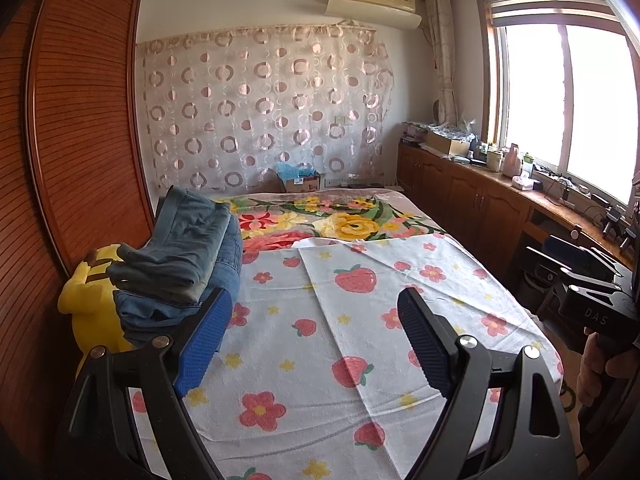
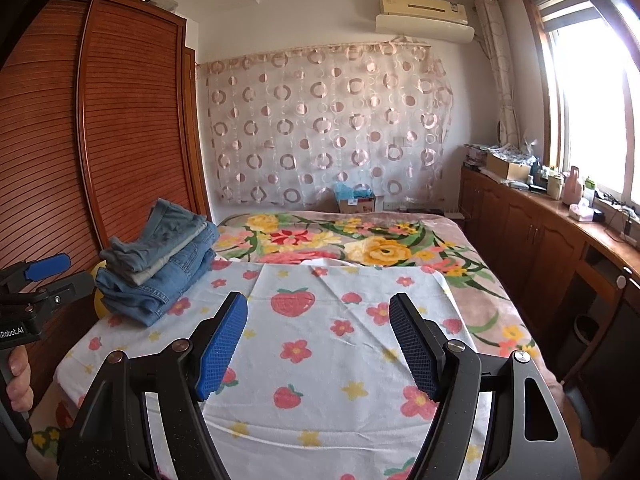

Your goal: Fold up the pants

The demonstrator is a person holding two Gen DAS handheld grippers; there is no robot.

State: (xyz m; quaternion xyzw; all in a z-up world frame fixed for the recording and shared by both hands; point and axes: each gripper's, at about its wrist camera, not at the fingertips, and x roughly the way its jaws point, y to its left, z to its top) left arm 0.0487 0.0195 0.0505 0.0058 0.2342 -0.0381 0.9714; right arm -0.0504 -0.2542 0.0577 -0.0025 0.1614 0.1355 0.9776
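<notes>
target: stack of folded blue denim pants (image 2: 160,272) on the bed's left edge, by the wooden wardrobe | left gripper (image 1: 316,320) nearer, stack just beyond its left finger, jaws wide, empty | right gripper (image 2: 318,320) wide, empty, stack well left | long axis: probably runs away from the cameras

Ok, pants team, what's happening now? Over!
Left gripper open, empty. Right gripper open, empty. Folded pants stack sits at bed's left edge on strawberry sheet. Nothing in the way.
</notes>
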